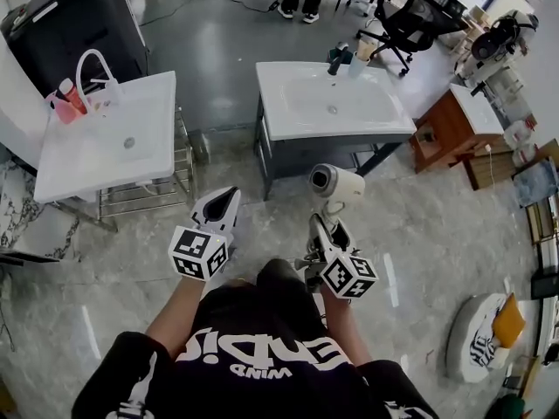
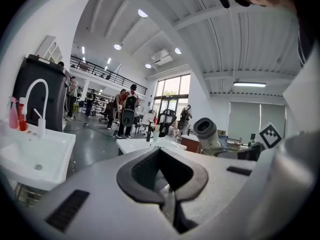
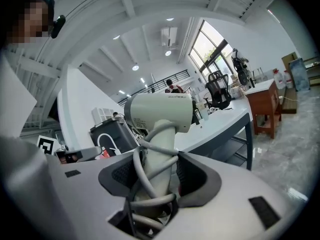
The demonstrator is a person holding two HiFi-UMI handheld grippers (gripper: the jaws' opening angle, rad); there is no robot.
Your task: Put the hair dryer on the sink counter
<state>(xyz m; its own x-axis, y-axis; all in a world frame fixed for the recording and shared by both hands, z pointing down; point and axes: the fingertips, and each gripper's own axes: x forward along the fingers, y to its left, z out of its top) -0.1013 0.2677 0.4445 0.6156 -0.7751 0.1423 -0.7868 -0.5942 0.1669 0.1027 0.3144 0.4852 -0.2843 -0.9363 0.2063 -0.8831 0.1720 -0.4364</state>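
A cream-white hair dryer [image 1: 336,184] stands upright in my right gripper [image 1: 330,227], its grey cord wound round the handle. In the right gripper view the pads are shut on the hair dryer's [image 3: 160,114] handle and the right gripper [image 3: 159,176] points toward a white sink counter [image 3: 220,121]. That sink counter [image 1: 288,120] has a grey cabinet and stands straight ahead, beyond the dryer. My left gripper [image 1: 223,201] hovers to the left of the dryer with its fingers together and nothing in it. The left gripper view shows the left gripper [image 2: 161,171] empty and the hair dryer [image 2: 207,134] off to the right.
A second white sink [image 1: 87,155] with a curved faucet [image 1: 92,64] and pink bottles [image 1: 65,99] stands at the left on a metal rack [image 1: 144,195]. A black bin [image 1: 79,20] is behind it. An office chair [image 1: 419,16] and a wooden desk [image 1: 450,125] stand at the right.
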